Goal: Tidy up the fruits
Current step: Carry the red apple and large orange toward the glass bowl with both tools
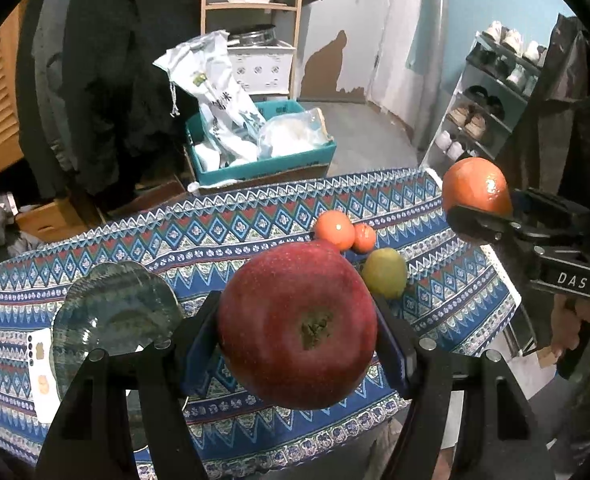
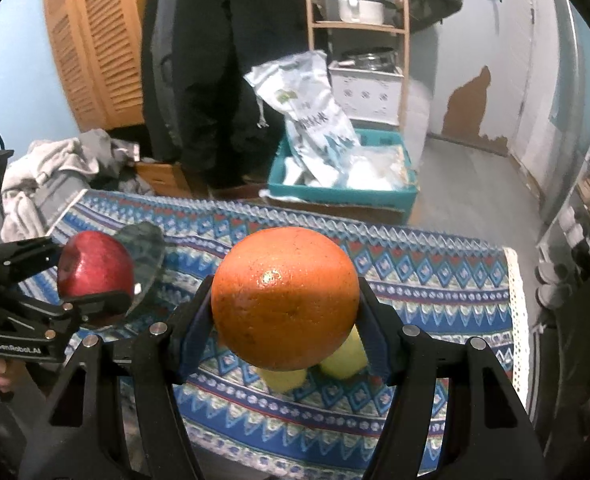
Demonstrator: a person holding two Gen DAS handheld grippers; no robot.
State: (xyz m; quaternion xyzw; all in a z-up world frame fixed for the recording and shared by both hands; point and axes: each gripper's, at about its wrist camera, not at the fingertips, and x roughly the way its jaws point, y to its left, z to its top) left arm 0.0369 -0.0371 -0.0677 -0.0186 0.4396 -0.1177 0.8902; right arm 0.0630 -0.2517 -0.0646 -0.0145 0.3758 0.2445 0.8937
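Left hand-held gripper (image 1: 297,334) clamps red apple (image 1: 297,326); right hand-held gripper (image 2: 285,306) clamps orange (image 2: 285,300). Both above patterned worktop (image 1: 255,216).

Both grippers: matte black, angular plastic/metal frames w/ triangular cut-outs in the arms. Left gripper (image 1: 297,328): two black fingers w/ blue pads on inner faces, round silver pivot pins at the joints. Right gripper (image 2: 285,312): same build, blue inner pads, silver pins in pairs each side. Side of the left unit carries white lettering "GenRobot.AI"; side of the right unit carries white "DAS". Small silver screws along the side plates. Bare hand (image 1: 575,328) on a black handle, no sleeve visible.
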